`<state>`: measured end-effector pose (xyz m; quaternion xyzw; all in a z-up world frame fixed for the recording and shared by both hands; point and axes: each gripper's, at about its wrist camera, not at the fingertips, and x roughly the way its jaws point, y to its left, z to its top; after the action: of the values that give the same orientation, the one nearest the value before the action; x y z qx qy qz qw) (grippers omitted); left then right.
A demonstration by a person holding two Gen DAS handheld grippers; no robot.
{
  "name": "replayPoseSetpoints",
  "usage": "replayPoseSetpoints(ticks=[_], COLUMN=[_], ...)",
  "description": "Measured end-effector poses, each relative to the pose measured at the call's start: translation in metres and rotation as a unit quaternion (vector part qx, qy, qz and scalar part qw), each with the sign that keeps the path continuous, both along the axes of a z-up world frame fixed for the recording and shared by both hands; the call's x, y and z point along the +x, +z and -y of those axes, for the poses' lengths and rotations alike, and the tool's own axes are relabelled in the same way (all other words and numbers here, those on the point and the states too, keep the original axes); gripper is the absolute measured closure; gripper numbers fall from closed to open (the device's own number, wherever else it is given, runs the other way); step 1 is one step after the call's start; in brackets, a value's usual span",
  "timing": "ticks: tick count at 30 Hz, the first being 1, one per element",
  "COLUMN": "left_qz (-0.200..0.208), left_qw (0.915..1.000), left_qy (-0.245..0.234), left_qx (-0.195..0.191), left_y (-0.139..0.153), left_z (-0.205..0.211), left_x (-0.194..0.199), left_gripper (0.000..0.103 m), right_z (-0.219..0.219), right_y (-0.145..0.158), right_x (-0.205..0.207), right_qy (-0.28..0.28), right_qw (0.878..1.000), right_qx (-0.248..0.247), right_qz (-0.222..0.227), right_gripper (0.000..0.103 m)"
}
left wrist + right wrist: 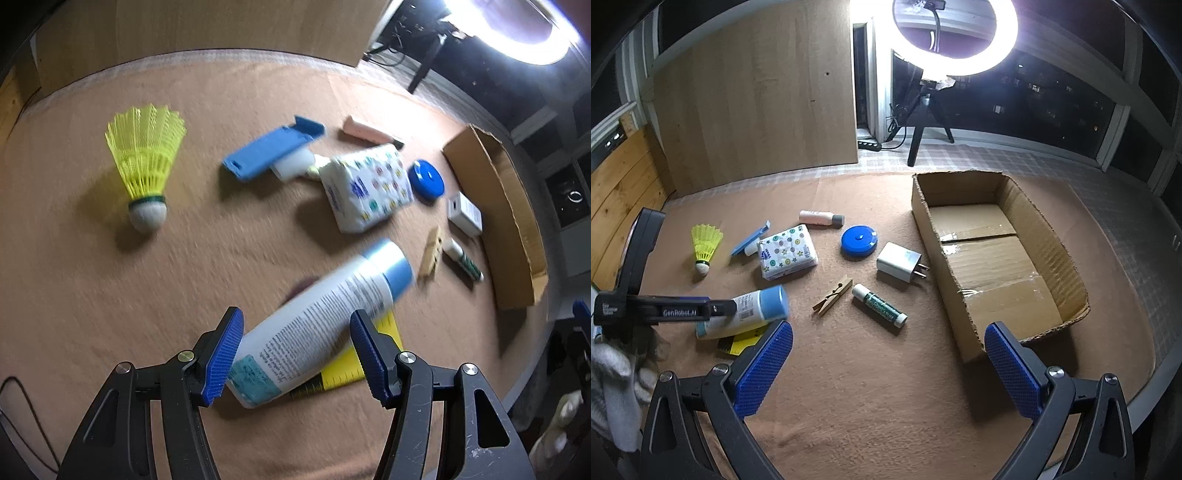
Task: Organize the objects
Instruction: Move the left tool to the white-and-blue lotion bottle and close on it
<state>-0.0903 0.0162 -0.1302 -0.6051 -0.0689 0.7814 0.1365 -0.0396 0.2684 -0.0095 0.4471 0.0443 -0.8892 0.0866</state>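
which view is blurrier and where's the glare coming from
Left wrist view: motion-smeared, worst on the white bottle with the blue cap between the left claw's pads; glare blows out the top right corner. Right wrist view: sharp, but the bright ring light washes out the top, and the edges curve.

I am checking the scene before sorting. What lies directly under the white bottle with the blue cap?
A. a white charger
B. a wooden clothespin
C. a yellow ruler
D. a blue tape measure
C: the yellow ruler sticks out from beneath the white bottle, while the clothespin, tape measure and charger lie apart from it on the brown cloth.
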Motion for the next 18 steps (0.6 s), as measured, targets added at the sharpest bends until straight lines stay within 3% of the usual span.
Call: replayPoseSetpoints(ticks=[9, 18], left_qz=[0.008, 0.012], left_qw=[0.9994, 0.9982], left_qy=[-0.010, -0.006], left_qx=[0.033, 0.058], left_y=[-0.004, -0.008], left_z=[-0.013, -0.030], left_x=[0.029, 0.052], left_gripper=[0.060, 0.065], right_z=[0.002, -0.008], right_y=[-0.015, -0.033], right_x=[-0.001, -0.005], right_qy=[0.014, 0.015], right_qw=[0.999, 0.996], right_qx=[-0.031, -0.063], right_qz=[0.033, 0.066], right_gripper=[0.000, 0.000])
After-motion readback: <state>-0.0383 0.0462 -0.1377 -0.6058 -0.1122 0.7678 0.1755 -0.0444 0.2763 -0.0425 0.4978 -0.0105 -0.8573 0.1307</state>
